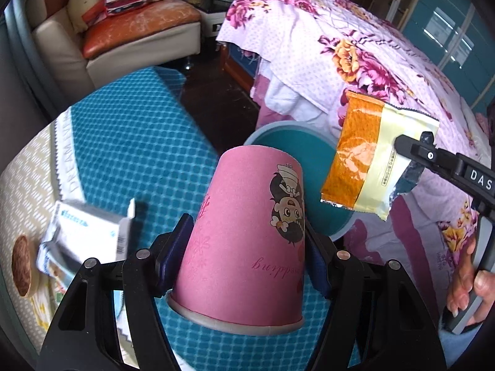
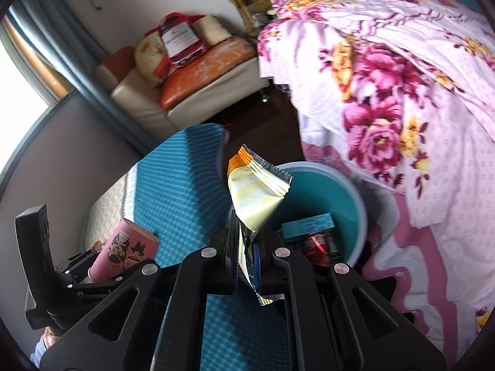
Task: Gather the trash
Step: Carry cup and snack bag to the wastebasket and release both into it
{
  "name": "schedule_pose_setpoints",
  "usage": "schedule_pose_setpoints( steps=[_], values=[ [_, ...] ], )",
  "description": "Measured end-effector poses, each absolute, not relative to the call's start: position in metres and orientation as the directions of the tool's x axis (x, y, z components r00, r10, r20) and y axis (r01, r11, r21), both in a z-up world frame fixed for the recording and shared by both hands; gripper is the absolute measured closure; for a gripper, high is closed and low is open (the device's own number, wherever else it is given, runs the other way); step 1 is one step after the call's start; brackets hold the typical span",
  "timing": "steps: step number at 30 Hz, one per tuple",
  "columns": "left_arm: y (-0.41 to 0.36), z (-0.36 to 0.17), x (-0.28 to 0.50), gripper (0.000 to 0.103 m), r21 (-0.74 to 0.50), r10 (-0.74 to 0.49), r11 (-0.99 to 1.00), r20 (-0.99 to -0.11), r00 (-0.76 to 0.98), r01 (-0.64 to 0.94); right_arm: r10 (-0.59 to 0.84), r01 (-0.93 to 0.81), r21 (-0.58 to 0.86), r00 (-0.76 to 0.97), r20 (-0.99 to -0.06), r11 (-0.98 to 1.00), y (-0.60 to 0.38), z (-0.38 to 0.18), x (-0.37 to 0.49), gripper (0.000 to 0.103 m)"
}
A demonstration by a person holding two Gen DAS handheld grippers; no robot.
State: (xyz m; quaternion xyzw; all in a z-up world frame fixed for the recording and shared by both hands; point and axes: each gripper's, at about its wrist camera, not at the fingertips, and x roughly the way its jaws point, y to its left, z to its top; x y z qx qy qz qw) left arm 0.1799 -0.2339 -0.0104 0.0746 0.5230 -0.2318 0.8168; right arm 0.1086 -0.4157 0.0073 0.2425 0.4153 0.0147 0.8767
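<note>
My left gripper is shut on a pink paper cup with a cartoon print, held upside down above the teal tablecloth; the cup also shows in the right wrist view. My right gripper is shut on an orange and cream snack wrapper, held above the rim of a teal bin. In the left wrist view the wrapper hangs over the bin, just right of the cup. The bin holds a teal box and a red packet.
A white tissue packet and a round brown biscuit lie on the table at the left. A bed with a floral pink cover stands right of the bin. A sofa is at the back.
</note>
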Motion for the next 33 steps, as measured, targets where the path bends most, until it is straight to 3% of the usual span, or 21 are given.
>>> schedule_pose_setpoints(
  steps=[14, 19, 21, 33],
  values=[
    [-0.288, -0.036, 0.203, 0.035, -0.138, -0.306, 0.868, -0.906, 0.294, 0.478, 0.179, 0.235, 0.421, 0.652, -0.737, 0.876, -0.456, -0.01, 0.114, 0.096],
    [-0.296, -0.044, 0.206, 0.03, -0.148, -0.309, 0.865, -0.91, 0.276, 0.479, 0.163, 0.258, 0.412, 0.643, -0.748, 0.874, -0.465, -0.014, 0.116, 0.096],
    [-0.297, -0.046, 0.205, 0.021, -0.138, -0.299, 0.867, -0.913, 0.278, 0.479, 0.159, 0.263, 0.409, 0.641, -0.751, 0.874, -0.466, -0.015, 0.117, 0.096],
    [-0.262, -0.047, 0.195, 0.019, -0.167, -0.306, 0.887, -0.911, 0.277, 0.431, 0.165, 0.267, 0.398, 0.61, -0.775, 0.878, -0.459, -0.024, 0.126, 0.096]
  ],
)
